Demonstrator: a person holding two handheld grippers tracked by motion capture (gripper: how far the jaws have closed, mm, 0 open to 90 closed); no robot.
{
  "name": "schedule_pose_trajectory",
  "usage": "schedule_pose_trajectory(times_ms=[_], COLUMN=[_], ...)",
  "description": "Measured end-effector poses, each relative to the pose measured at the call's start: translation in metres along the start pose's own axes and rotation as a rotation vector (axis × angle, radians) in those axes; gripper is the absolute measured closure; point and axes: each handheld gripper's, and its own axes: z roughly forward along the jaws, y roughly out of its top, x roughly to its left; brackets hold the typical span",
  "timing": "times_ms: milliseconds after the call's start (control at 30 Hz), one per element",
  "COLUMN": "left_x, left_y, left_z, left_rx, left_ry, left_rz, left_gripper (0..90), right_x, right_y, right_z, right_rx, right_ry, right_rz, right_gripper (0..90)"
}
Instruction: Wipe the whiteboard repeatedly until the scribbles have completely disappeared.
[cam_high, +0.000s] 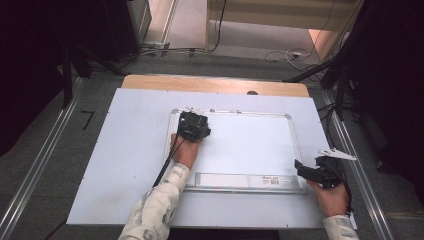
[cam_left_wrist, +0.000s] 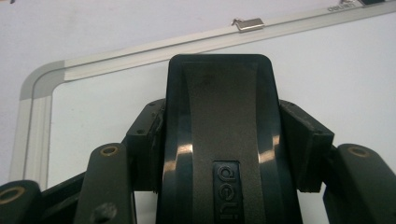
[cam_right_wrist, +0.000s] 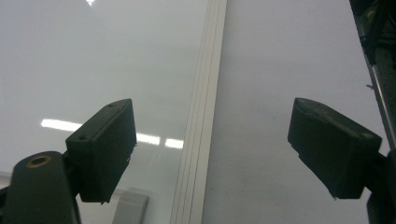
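**One eraser, one whiteboard, two grippers**

One white rectangular whiteboard with a pale metal frame (cam_high: 295, 145) lies flat on a white sheet covering the wooden table (cam_high: 125, 165). Everything else is placed against that board.

The left gripper (cam_high: 194, 126) sits over the board's far left corner. Its jaws are closed tight on one black plastic whiteboard eraser with a grey centre strip (cam_left_wrist: 219, 130), a pad pressing each long side. In the left gripper view the eraser's front end points toward the board's far frame rail, near the rounded grey corner piece (cam_left_wrist: 39, 81); one small metal hanging clip (cam_left_wrist: 249, 23) shows on that rail. The high view gives none of the eraser's detail under the gripper body.

The right gripper (cam_high: 306, 170) rests at the board's near right corner, beside the single pen tray (cam_high: 240, 180) along the near edge. In the right gripper view (cam_right_wrist: 210, 144) its jaws stand wide apart with nothing between them, straddling the board's right frame rail (cam_right_wrist: 201, 116).
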Motion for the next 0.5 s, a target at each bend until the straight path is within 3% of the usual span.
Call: schedule_pose_trajectory(times_ms=[267,500], left_x=[-0.010,-0.011], left_y=[-0.011,-0.016], left_z=[-0.010,-0.016], left_rx=[-0.003,-0.003], left_ry=[-0.020,-0.033], left_rz=[0.028,0.040], left_gripper=[41.4,41.5], right_x=[0.001,0.001], right_y=[0.000,-0.001], right_z=[0.000,-0.001], right_rx=[0.001,0.003], right_ry=[0.000,-0.003], right_rz=[0.000,-0.002], right_gripper=[14.1,14.1])
